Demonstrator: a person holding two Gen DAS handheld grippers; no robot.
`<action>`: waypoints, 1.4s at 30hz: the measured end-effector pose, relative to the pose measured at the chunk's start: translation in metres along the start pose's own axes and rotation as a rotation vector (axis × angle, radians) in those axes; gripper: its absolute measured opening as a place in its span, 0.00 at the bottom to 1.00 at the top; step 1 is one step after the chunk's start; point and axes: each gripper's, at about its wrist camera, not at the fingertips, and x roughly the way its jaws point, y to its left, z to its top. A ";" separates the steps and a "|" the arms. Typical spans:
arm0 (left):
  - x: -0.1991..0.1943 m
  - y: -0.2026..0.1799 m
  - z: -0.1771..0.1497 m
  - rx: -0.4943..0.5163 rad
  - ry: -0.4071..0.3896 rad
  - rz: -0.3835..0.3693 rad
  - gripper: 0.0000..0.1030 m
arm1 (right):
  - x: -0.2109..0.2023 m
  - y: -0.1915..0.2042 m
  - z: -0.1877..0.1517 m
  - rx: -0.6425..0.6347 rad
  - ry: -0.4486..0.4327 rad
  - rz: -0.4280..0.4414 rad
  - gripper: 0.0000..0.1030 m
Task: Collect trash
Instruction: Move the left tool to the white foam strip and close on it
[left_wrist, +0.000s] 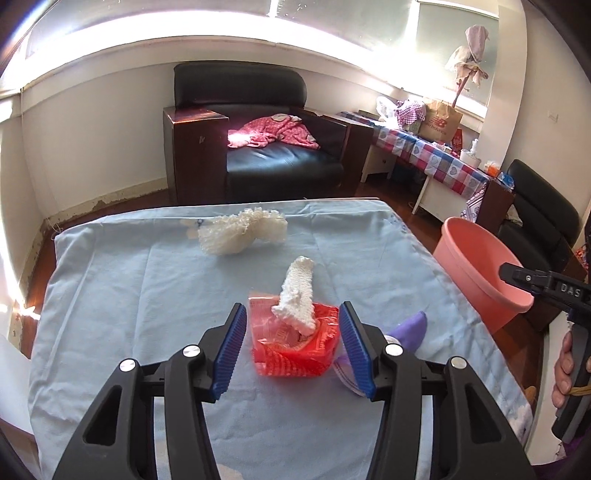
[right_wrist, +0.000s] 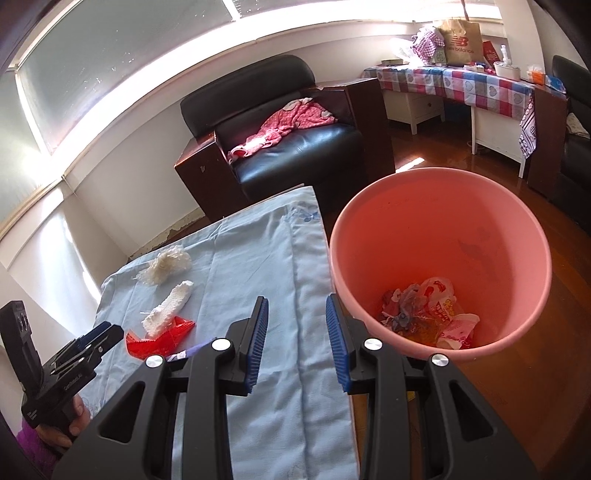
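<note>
1. On the blue-covered worktop (left_wrist: 129, 280), the red wrapper (left_wrist: 295, 339) lies between the spread left tool (left_wrist: 291, 332), untouched.
2. The right tool (right_wrist: 295, 332) is spread and empty beside the pink bucket (right_wrist: 439, 206).

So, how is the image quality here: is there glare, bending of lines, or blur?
Left wrist view: the window is blown out white, the walls curve from the fisheye, and the red wrapper looks sharp. Right wrist view: the window band is also overexposed, the pink bucket is evenly lit, and no motion blur shows.
</note>
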 end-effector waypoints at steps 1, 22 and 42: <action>0.004 0.003 0.001 -0.012 0.008 0.004 0.49 | 0.001 0.001 -0.001 -0.004 0.004 0.002 0.32; 0.054 -0.002 0.001 0.012 0.153 -0.001 0.33 | 0.024 0.020 -0.007 -0.034 0.075 0.042 0.32; 0.073 -0.014 0.020 0.064 0.153 -0.041 0.40 | 0.041 0.064 -0.013 -0.120 0.149 0.125 0.32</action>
